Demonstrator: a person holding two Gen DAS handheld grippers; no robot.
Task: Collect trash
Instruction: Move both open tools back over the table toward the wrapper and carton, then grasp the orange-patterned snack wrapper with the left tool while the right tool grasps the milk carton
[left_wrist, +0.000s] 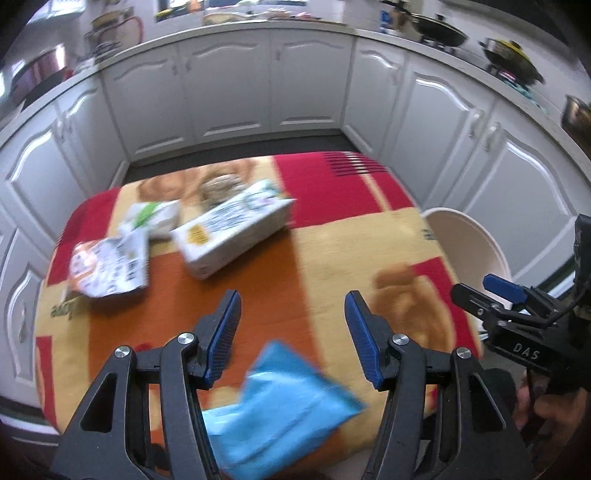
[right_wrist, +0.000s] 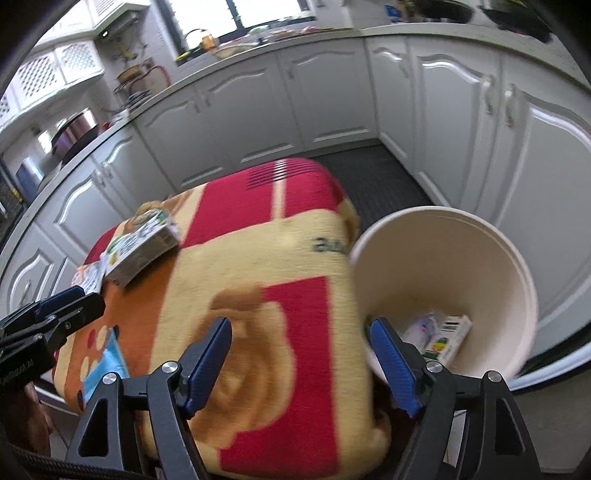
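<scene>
The left gripper (left_wrist: 293, 321) stands wide with nothing between its pads, above the near edge of the table (left_wrist: 332, 236). A blue packet (left_wrist: 280, 402) lies on that near edge, just below and between its fingers, not gripped. Toward the far left corner lie a white carton (left_wrist: 232, 230), a printed wrapper (left_wrist: 110, 266) and a green-and-white pack (left_wrist: 155, 216). The right gripper (right_wrist: 301, 350) is likewise wide and empty, at the table's right edge, beside the cream bin (right_wrist: 480, 266), which holds a small box (right_wrist: 448, 338).
</scene>
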